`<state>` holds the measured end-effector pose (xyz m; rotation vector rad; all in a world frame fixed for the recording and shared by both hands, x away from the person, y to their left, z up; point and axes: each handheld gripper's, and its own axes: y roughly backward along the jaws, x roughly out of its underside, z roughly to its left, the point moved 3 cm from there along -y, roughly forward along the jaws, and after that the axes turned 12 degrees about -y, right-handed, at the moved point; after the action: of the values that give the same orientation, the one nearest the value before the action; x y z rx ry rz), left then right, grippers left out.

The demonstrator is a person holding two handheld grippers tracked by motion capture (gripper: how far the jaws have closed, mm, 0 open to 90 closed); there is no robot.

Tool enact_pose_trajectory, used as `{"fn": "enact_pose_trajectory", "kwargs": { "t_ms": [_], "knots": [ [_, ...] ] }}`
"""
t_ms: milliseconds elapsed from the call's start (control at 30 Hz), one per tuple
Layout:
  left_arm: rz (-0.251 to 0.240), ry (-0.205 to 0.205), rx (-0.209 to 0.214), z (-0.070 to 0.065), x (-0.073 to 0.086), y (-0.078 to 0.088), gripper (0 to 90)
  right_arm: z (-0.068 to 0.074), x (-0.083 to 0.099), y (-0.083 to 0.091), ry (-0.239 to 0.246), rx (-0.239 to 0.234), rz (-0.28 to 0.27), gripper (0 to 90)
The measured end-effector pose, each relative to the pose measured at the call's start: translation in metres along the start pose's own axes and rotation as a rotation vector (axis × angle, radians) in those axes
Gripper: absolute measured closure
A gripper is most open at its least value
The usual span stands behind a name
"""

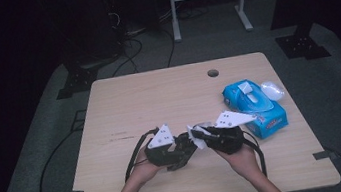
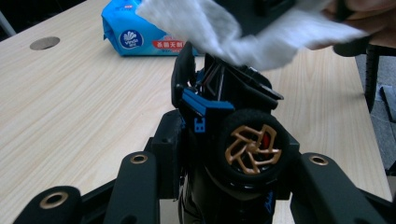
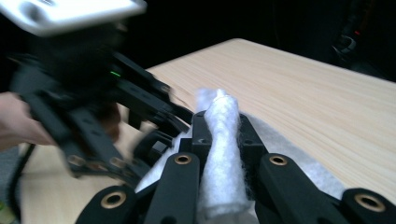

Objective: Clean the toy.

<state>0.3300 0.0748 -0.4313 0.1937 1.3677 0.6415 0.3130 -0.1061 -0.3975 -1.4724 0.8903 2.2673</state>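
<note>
The left tongs [image 1: 179,151] were clamped, partly closed, on a black toy car [image 2: 233,140], its gold-spoked wheel [image 2: 253,149] sitting right between the two jaws in the left gripper view. The right tongs [image 1: 199,135] were pinched nearly shut on a bunched white wet wipe [image 3: 224,154], the cloth squeezed into a ridge between the jaws. In the high view the two tongs met tip to tip over the near middle of the tabletop [image 1: 159,102]. The wipe hung just above and beyond the left tongs, draped against the car's upper bodywork [image 2: 224,88].

The blue wipe pack [image 1: 256,106] lay on the tabletop beyond and to the outer side of the right tongs, well apart from the left tongs, its flap open.

By the look of it, the wipe had already been drawn and the car picked up, so the cleaning itself seemed under way. How much of the car had been wiped could not be told; the wheel and lower body, deep in the left tongs, probably remained.
</note>
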Motion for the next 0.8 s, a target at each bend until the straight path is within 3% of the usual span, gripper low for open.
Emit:
{"fn": "enact_pose_trajectory", "kwargs": {
  "t_ms": [67, 100, 167, 300, 433, 533, 700, 800],
  "knots": [
    [0.002, -0.008, 0.001, -0.001, -0.001, -0.001, 57.2, 0.012, -0.004, -0.002, 0.022, -0.044, -0.009, 81.2],
    [0.0, -0.009, 0.003, -0.002, -0.002, 0.0, 57.2, 0.02, -0.006, -0.005, 0.063, -0.049, -0.006, 81.1],
    [-0.006, -0.01, 0.002, -0.002, -0.002, 0.002, 57.2, 0.02, -0.006, -0.005, 0.067, -0.046, -0.007, 81.1],
    [-0.003, -0.009, -0.01, 0.0, -0.001, 0.004, 57.2, 0.004, -0.001, -0.002, 0.002, -0.035, -0.015, 81.1],
    [-0.004, -0.004, -0.014, 0.003, 0.0, 0.006, 57.2, -0.016, 0.008, 0.001, -0.041, 0.018, 0.004, 81.2],
    [-0.005, -0.005, -0.015, 0.003, -0.001, 0.006, 57.2, -0.02, 0.01, 0.0, -0.067, 0.017, 0.006, 81.3],
    [-0.019, -0.003, -0.015, 0.002, -0.004, 0.006, 57.2, -0.001, -0.002, 0.0, -0.035, -0.05, -0.029, 81.2],
    [-0.021, -0.007, -0.019, 0.002, -0.004, 0.008, 57.3, 0.002, -0.003, -0.001, -0.011, -0.04, -0.024, 81.2]
  ]
}}
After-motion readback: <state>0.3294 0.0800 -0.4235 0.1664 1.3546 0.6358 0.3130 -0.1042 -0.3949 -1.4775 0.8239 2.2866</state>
